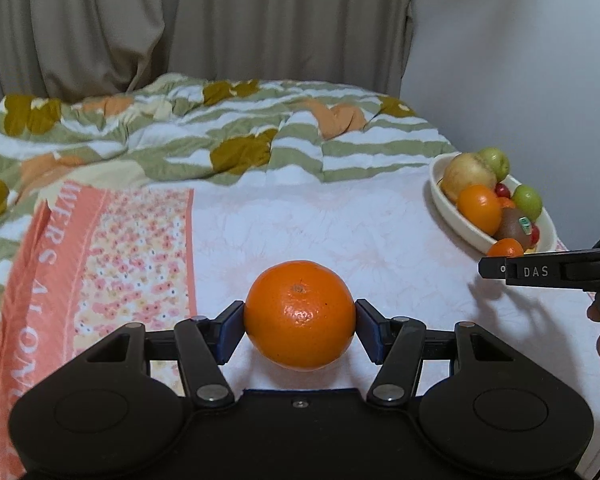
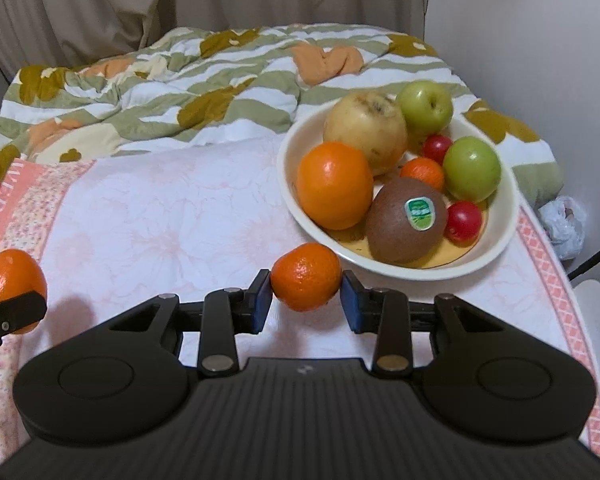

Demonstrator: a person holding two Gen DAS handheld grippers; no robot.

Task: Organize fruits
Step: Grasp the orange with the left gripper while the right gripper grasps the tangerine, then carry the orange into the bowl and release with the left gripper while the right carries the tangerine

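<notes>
My left gripper (image 1: 299,322) is shut on a large orange (image 1: 299,315) and holds it above the white bedspread. This orange also shows at the left edge of the right wrist view (image 2: 14,284). My right gripper (image 2: 305,294) is shut on a small mandarin (image 2: 306,277), just in front of a white oval bowl (image 2: 496,254). The bowl holds an orange (image 2: 334,184), a kiwi with a sticker (image 2: 404,220), a yellow pear (image 2: 366,130), two green apples (image 2: 472,168), a small mandarin and red cherry tomatoes. The bowl also shows at the right in the left wrist view (image 1: 444,200).
A rumpled green, white and orange quilt (image 1: 180,128) covers the far part of the bed. Beige curtains (image 1: 180,20) and a white wall (image 1: 520,60) stand behind. A crumpled white bag (image 2: 564,226) lies beyond the bed's right edge.
</notes>
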